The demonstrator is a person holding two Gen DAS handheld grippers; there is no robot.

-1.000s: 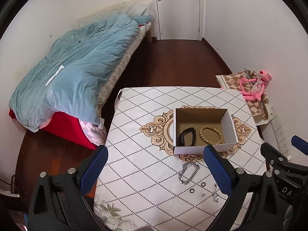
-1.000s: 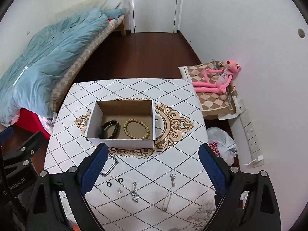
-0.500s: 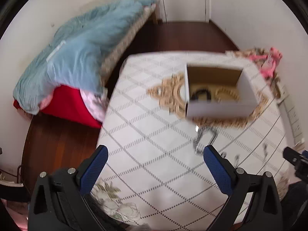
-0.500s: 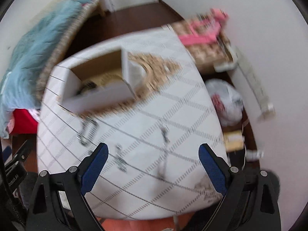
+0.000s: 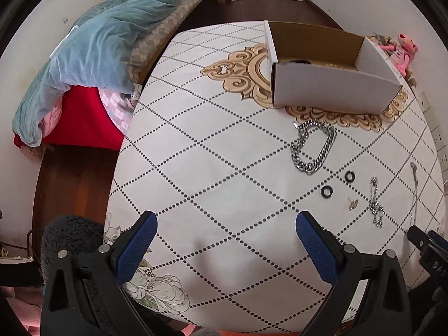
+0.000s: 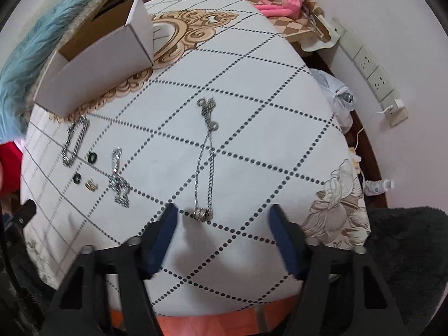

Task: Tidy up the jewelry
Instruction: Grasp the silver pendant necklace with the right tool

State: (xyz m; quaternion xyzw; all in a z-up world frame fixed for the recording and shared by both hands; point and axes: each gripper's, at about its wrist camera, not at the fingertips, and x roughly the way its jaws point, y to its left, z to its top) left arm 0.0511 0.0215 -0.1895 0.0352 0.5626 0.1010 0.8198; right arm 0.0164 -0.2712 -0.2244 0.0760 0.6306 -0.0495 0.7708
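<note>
— Since both grippers dropped toward the table (image 5: 196, 151), what's found?
— My left gripper (image 5: 224, 233) gapes empty; chain bracelet (image 5: 312, 147) lies before the box (image 5: 330, 89). My right gripper (image 6: 222, 228) gapes just short of the necklace (image 6: 205, 156), probably next.

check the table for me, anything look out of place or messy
Several pieces lie loose on the tablecloth outside the cardboard box: a chunky silver chain, two black rings, a small gold piece and a thin pendant necklace. Nothing looks spilled or broken.
</note>
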